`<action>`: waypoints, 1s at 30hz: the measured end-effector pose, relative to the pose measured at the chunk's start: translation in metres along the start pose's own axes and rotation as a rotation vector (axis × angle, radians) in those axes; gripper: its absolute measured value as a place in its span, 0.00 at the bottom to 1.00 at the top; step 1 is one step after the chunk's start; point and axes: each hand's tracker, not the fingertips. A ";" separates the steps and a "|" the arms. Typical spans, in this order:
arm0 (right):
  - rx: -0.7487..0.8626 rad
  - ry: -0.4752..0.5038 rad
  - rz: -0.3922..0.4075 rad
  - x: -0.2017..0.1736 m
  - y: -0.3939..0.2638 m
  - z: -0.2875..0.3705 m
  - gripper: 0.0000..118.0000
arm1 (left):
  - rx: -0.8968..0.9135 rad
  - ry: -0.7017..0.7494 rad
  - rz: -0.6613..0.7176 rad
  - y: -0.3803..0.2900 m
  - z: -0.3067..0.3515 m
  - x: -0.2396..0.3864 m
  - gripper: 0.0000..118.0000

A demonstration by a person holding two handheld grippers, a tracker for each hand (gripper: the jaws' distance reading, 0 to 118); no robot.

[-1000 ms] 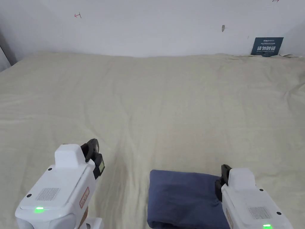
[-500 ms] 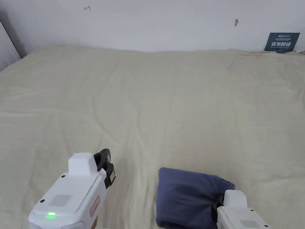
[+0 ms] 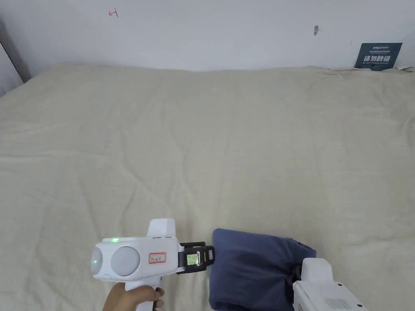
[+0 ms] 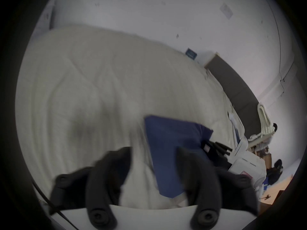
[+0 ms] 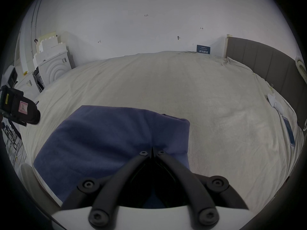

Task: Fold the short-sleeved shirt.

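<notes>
Beige bed sheet [image 3: 227, 133] spans the scene; the folded navy shirt [image 3: 251, 271] lies at its near edge. Right gripper [image 5: 152, 150] pinches the shirt's right side, jaws clenched on cloth; left gripper [image 4: 154, 152] sits just beside the shirt's left edge, jaws spread, empty. Best to take that left edge low and square before tidying the bundle.

likely a bedroom: wide bed [image 3: 227, 133] under a beige sheet, padded grey headboard [image 5: 265, 62], bare white wall [image 3: 210, 32]
</notes>
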 end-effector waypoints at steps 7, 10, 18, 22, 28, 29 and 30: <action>0.002 0.003 0.004 0.000 -0.001 0.002 0.00 | -0.155 -0.037 0.050 0.016 -0.044 -0.005 0.87; 0.002 0.006 0.007 0.001 -0.001 0.002 0.00 | -0.218 -0.052 0.078 0.022 -0.061 -0.008 0.87; 0.003 0.010 0.004 0.003 -0.002 0.000 0.00 | -0.275 -0.070 0.030 0.025 -0.076 0.004 0.68; 0.003 0.011 0.002 0.004 -0.002 -0.001 0.00 | -0.276 -0.131 0.065 0.026 -0.075 0.008 0.48; 0.001 0.014 -0.002 0.005 -0.002 -0.001 0.00 | -0.277 -0.136 0.071 0.024 -0.077 0.009 0.17; 0.000 0.014 -0.001 0.005 -0.001 -0.001 0.00 | -0.277 -0.137 0.072 0.024 -0.076 0.012 0.15; -0.001 0.013 0.001 0.005 -0.001 -0.001 0.00 | -0.269 -0.125 0.054 0.022 -0.074 0.016 0.13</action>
